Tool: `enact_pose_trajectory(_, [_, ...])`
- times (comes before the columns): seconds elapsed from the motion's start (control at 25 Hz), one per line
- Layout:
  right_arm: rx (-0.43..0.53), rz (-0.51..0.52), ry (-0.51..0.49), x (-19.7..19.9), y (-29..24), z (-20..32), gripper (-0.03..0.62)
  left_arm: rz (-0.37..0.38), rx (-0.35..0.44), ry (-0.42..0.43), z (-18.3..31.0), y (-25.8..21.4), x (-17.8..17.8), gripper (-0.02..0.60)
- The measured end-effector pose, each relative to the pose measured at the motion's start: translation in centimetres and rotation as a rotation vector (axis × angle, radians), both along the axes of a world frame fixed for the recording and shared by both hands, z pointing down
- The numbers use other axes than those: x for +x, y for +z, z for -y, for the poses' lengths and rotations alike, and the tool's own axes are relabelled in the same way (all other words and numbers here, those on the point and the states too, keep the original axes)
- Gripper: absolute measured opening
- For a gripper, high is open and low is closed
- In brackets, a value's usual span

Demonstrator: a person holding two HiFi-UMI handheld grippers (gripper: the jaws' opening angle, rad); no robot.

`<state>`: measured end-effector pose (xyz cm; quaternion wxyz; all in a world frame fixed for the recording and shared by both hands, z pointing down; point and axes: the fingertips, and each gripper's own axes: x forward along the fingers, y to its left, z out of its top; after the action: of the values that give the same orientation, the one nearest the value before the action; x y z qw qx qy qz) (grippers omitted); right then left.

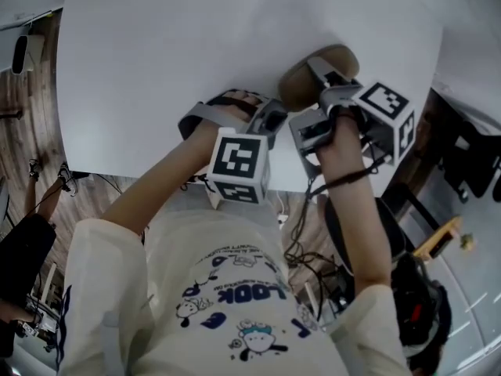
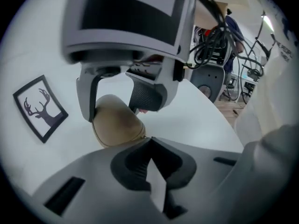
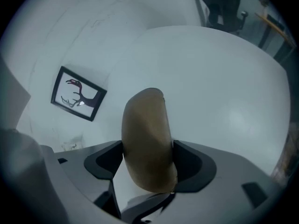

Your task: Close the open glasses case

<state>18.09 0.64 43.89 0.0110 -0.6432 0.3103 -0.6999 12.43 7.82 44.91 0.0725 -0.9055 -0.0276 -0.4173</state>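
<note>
Observer: Placement first. Why is the glasses case [image 1: 317,73] gripped across its width instead of lying free on the counter [image 1: 180,45]?

Operator: I hold it in the right tool [image 3: 148,155], with one jaw pressed on each long side of the tan shell, close to its nearer end. Squeezing across the shell steadies it and pushes lid and base toward each other, which I judge to be the reason for this grip. The case sits toward the right side of the counter. I cannot tell whether its underside rests on the surface. In the left gripper view its seam reads as a thin line, so I judge the lid to be down or nearly so.

Observer: And the other side?

Operator: The left tool [image 2: 149,143] has its jaws together, tips meeting, with nothing between them. It hangs just beside the right tool and points at the end of the case, touching nothing that I can see. Closed tips would make a blunt pusher if the lid needed a final press.

Observer: The framed deer print [image 2: 39,107]?

Operator: It lies flat on the counter, well apart from the case, and plays no part.
</note>
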Motion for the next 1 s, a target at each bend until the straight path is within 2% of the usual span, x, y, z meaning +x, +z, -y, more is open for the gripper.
enact_pose_trajectory(0.08, [0.013, -0.009, 0.060, -0.1, 0.2, 0.5, 0.321, -0.008, -0.040, -0.075, 0.1, 0.4, 0.1, 0.002])
enact_pose_trajectory(0.16, [0.052, 0.025, 0.064, -0.6, 0.1, 1.1, 0.321, -0.017, -0.093, -0.132, 0.9, 0.7, -0.7, 0.002])
enact_pose_trajectory(0.28, [0.146, 0.079, -0.015, -1.0, -0.8, 1.2, 0.321, -0.002, -0.110, -0.172, 3.0, 0.9, -3.0, 0.002])
enact_pose_trajectory(0.4, [0.230, 0.017, -0.174, -0.1, -2.6, 0.2, 0.321, 0.013, -0.104, -0.217, 5.6, 0.9, -5.5, 0.002])
enact_pose_trajectory(0.48, [0.274, -0.086, -0.370, 0.4, -4.0, -0.1, 0.322, 0.017, -0.110, -0.254, 7.1, 0.9, -7.1, 0.002])
enact_pose_trajectory(0.56, [0.303, -0.285, -0.634, 0.8, -5.3, 0.5, 0.321, 0.023, -0.110, -0.285, 8.6, 0.9, -8.6, 0.002])
enact_pose_trajectory(0.68, [0.416, -0.647, -1.174, -0.5, -6.2, 2.8, 0.321, 0.032, -0.105, -0.308, 10.1, 1.0, -9.4, 0.002])
enact_pose_trajectory(0.72, [0.438, -0.737, -1.361, -1.5, -5.9, 3.4, 0.321, 0.036, -0.101, -0.308, 10.4, 0.9, -9.4, 0.002])
enact_pose_trajectory(0.8, [0.434, -0.796, -1.652, -3.8, -4.1, 3.9, 0.322, 0.045, -0.090, -0.301, 10.9, 1.0, -9.5, 0.002])
enact_pose_trajectory(0.84, [0.411, -0.779, -1.742, -4.6, -2.9, 3.9, 0.321, 0.048, -0.087, -0.296, 11.0, 1.0, -9.6, 0.002])
enact_pose_trajectory(0.88, [0.384, -0.754, -1.792, -5.1, -1.9, 3.9, 0.321, 0.049, -0.088, -0.292, 11.1, 1.1, -9.7, 0.002])
enact_pose_trajectory(1.0, [0.359, -0.713, -1.796, -5.3, -1.1, 3.9, 0.322, 0.045, -0.100, -0.290, 10.8, 0.9, -9.5, 0.002])
